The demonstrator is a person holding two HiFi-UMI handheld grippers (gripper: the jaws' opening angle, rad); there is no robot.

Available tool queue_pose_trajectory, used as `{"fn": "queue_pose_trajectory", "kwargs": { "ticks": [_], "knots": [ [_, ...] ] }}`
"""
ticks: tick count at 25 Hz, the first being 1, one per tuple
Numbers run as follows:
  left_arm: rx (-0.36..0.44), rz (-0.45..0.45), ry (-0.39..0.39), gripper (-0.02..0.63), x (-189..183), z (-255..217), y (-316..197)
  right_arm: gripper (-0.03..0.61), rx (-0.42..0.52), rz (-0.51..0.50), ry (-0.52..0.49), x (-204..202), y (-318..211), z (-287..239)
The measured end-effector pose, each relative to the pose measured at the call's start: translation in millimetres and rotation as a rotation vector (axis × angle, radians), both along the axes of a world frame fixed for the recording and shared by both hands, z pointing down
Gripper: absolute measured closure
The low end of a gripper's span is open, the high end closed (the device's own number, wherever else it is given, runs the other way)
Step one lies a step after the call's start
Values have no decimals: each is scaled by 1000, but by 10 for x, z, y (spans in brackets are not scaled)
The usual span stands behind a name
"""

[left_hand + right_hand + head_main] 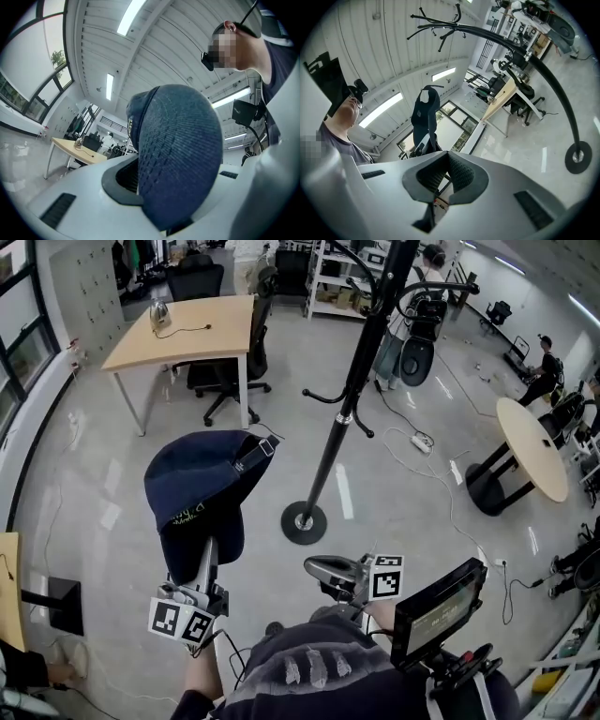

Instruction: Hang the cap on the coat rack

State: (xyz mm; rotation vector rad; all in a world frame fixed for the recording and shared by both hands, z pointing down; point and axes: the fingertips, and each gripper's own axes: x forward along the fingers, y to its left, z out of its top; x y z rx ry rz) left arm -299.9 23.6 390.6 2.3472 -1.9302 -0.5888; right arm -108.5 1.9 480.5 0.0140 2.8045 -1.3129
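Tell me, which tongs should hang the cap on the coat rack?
Left. The left tongs grip the cap, and the coat rack stands just ahead. The right tongs hold nothing.

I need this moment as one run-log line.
left gripper: shut on cap | right gripper: shut, empty | cap: not on rack
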Motion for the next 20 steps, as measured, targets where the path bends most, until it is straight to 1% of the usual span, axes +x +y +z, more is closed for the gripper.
{"fn": "queue_pose_trajectory", "kwargs": {
  "ticks": [4,8,10,14,18,20],
  "knots": [
    [6,2,-14,497,-15,-44,-143,574,-20,8,4,-13,-148,73],
    [7,-12,-47,497,-15,-176,-315,574,-42,-5,-34,-74,-343,85],
    [8,-23,-52,497,50,-247,-429,574,-43,-19,-48,-38,-487,51],
    [15,-40,-97,497,204,-373,-675,574,-5,-57,-71,48,-783,-22],
    [37,-53,-132,497,373,-557,-939,574,96,-125,-63,142,-1044,-155],
    [38,-67,-152,497,427,-656,-1045,574,131,-157,-59,163,-1165,-236]
  ]
}}
